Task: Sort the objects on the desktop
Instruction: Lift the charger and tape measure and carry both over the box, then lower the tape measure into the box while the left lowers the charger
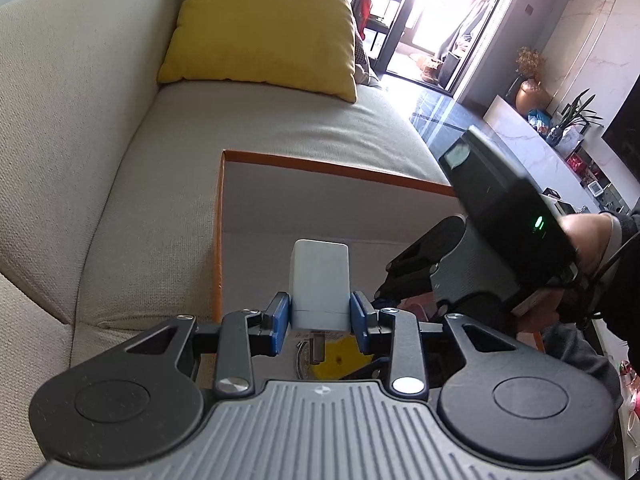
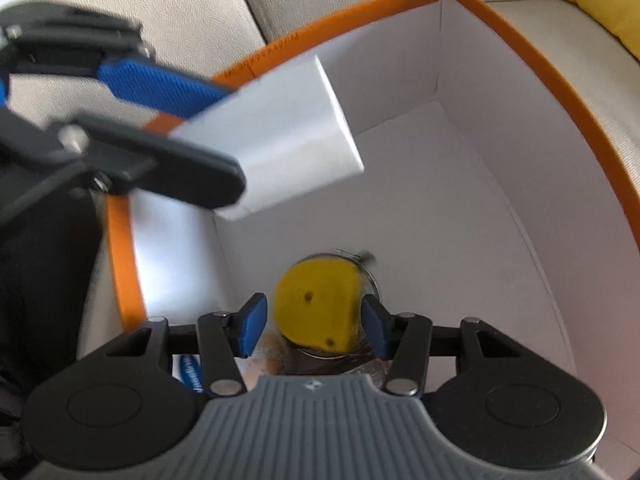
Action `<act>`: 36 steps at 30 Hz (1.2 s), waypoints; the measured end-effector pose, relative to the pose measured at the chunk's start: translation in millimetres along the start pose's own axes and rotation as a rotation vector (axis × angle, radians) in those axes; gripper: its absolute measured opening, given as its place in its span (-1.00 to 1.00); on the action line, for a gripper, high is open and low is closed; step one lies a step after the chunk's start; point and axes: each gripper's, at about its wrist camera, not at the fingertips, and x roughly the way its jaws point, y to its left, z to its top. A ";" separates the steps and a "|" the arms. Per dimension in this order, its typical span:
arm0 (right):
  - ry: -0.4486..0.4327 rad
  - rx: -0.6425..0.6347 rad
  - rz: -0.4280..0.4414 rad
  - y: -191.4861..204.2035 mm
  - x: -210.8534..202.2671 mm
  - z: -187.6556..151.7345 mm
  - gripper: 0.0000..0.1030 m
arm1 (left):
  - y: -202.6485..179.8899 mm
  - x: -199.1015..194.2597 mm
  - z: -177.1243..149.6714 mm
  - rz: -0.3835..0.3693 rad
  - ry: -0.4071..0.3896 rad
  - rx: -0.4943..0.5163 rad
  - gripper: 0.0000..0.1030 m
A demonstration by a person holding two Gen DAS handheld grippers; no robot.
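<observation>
Tilting down over the orange-rimmed box [image 1: 328, 166] on the beige sofa [image 1: 80, 140], your left gripper [image 1: 319, 316] clamps its blue pads on a white rectangular block [image 1: 319, 284] held above the box's near-left corner. Your right gripper [image 2: 314, 322] points steeply into the box, fingers part-open around a yellow tape measure [image 2: 318, 306]; whether they grip it is unclear.

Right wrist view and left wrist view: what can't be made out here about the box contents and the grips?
- Right wrist view: whether the right gripper pinches the yellow object; one pad stands apart, the picture is blurred.
- Right wrist view: the printed items under it, hidden by the gripper body.
- Left wrist view: the box floor, blocked by the white block in the left gripper.
</observation>
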 end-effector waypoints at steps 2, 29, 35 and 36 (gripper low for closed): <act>-0.020 0.018 0.002 -4.9 -7.3 2.2 0.07 | -0.4 0.4 -0.5 -0.005 0.003 0.002 -0.27; -0.219 0.193 -0.126 -31.9 -67.2 -32.0 -0.40 | -10.6 36.2 -2.7 -0.063 0.134 0.036 -0.27; -0.266 0.172 -0.097 -15.1 -67.4 -57.2 -0.41 | -17.5 51.4 -3.6 -0.042 0.196 0.141 -0.27; -0.281 0.154 -0.093 -13.8 -70.2 -57.9 -0.41 | -18.7 52.4 -4.7 -0.036 0.201 0.158 -0.27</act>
